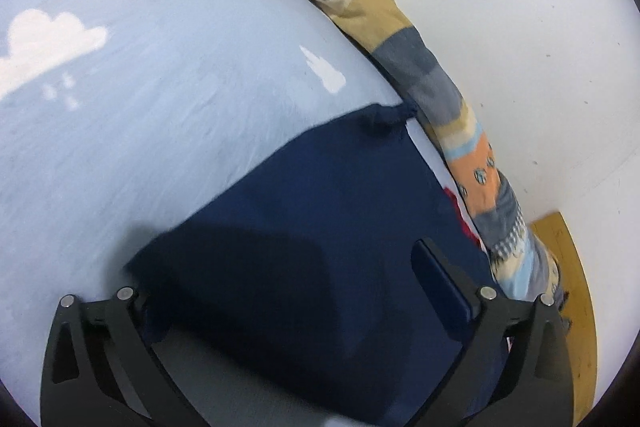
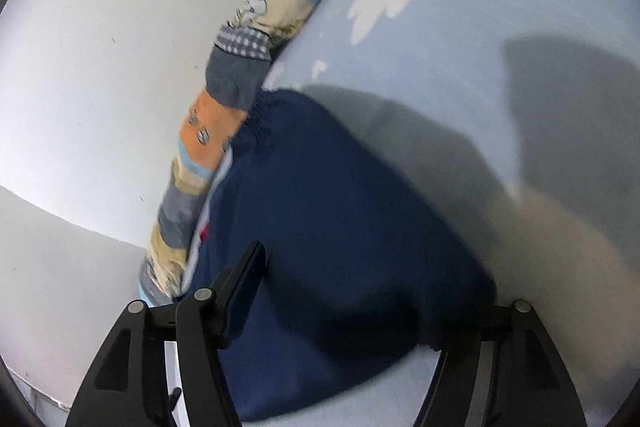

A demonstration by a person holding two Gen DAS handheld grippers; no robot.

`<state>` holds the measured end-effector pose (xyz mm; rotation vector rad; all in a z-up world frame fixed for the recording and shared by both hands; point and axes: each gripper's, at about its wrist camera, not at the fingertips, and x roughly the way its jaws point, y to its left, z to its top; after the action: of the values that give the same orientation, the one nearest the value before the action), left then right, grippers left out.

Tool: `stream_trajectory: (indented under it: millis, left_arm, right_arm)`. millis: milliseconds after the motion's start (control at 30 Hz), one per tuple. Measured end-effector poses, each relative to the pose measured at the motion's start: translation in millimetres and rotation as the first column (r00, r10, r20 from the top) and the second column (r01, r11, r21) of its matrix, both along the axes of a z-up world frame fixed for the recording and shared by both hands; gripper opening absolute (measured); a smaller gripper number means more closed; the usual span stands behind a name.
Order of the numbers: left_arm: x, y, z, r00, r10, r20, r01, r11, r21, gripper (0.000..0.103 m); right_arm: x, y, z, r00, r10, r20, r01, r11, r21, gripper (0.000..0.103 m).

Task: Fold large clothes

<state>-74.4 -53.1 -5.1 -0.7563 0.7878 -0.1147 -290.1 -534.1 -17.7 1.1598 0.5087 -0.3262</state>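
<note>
A dark navy garment [image 1: 320,227] lies folded on a light blue sheet with white clouds [image 1: 120,87]. In the right wrist view the same garment [image 2: 340,227] shows a gathered cuff or waistband end near the patchwork roll. My left gripper [image 1: 280,267] is open, its fingers [image 1: 440,279] spread wide over the garment; the left finger is hidden in blur and shadow. My right gripper [image 2: 360,287] is open above the garment, with one finger [image 2: 244,279] over its left part. Neither gripper holds cloth.
A rolled patchwork quilt [image 1: 400,39] in grey, tan, orange and light blue runs along the bed's edge against a white wall [image 1: 520,27]; it also shows in the right wrist view [image 2: 224,99]. A bit of red cloth [image 1: 460,211] peeks out beside the garment. Wooden floor [image 1: 568,267] lies beyond.
</note>
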Motion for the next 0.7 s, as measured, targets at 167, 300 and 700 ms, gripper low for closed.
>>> stream_trajectory:
  millis: [167,300,700]
  left_arm:
    - [2.8,5.1,-9.8,1.0,0.012,-0.024,-0.012,0.999,-0.029,0.026]
    - [-9.2,2.0,3.6,1.0,0.0,-0.004,0.0,1.0,0.01,0.018]
    - [-97.6,42.1,29.8,0.996,-0.04,-0.077,0.038,0.999,-0.033,0.015]
  right_arm:
    - [17.2,-5.3,-7.7,0.999,0.044,0.011,-0.044,0.999,0.013,0.024]
    - [13.5,-2.6,5.1,0.997,0.061,0.05,-0.061,0.998,0.011,0.017]
    - [-54.9,29.2,58.7,0.99,0.142,-0.001,-0.141,0.983,-0.117,0.014]
